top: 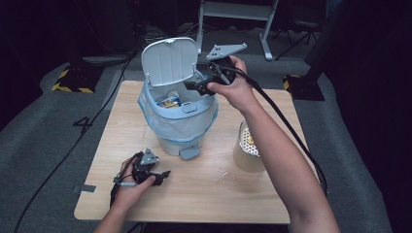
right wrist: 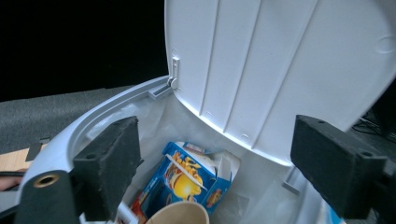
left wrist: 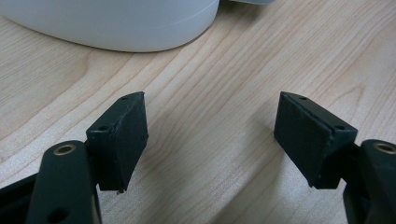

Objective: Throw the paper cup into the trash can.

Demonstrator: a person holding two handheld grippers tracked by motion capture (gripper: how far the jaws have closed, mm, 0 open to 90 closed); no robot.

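**A:** Where's my right gripper (top: 194, 86)?

**B:** You hold it over the rim of the white bin (top: 177, 141), at the bin's right side, pointing in toward the opening. In the right gripper view its jaws stand apart with nothing between the pads; they look down into the bin.

**A:** And the bin itself?

**B:** It stands near the far middle of the desk (top: 209, 194). Its lid (top: 170, 60) is tipped up and back, and a pale blue bag liner (top: 165, 121) is folded over the rim. A foot pedal (top: 189, 153) sticks out at the base toward you.

**A:** I can see what's inside from my right camera.

**B:** Yes: a blue and yellow carton (right wrist: 189, 179) lies crumpled in there, and the rim of a brown paper cup (right wrist: 180, 214) shows just below it, touching or nearly so; I cannot tell which.

**A:** My left gripper (top: 163, 175)?

**B:** It rests low on the desk at the near left, just in front of the bin's base. Its jaws are spread wide over bare wood, holding nothing.

**A:** Anything else on the desk?

**B:** A tan tub (top: 248, 148) stands to the right of the bin, partly behind your right forearm.
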